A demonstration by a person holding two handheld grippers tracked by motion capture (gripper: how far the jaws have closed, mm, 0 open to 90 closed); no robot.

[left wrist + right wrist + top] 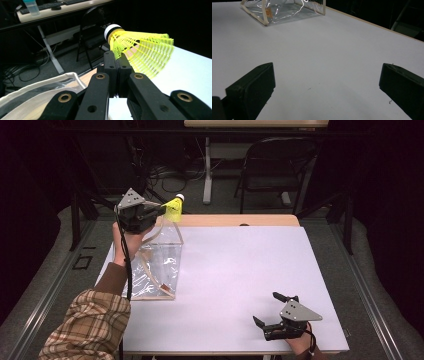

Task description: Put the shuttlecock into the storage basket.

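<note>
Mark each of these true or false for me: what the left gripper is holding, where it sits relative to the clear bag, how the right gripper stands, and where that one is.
1. The left gripper is shut on the yellow plastic mesh shuttlecock. True.
2. The shuttlecock already lies inside the clear plastic bag with cream trim. False: it is held in the air above the bag's far end.
3. The right gripper holds a second shuttlecock. False: its fingers stand wide apart with nothing between them.
4. The right gripper is at the near right part of the white table. True.
5. The shuttlecock's cork end has a white band. True.
</note>
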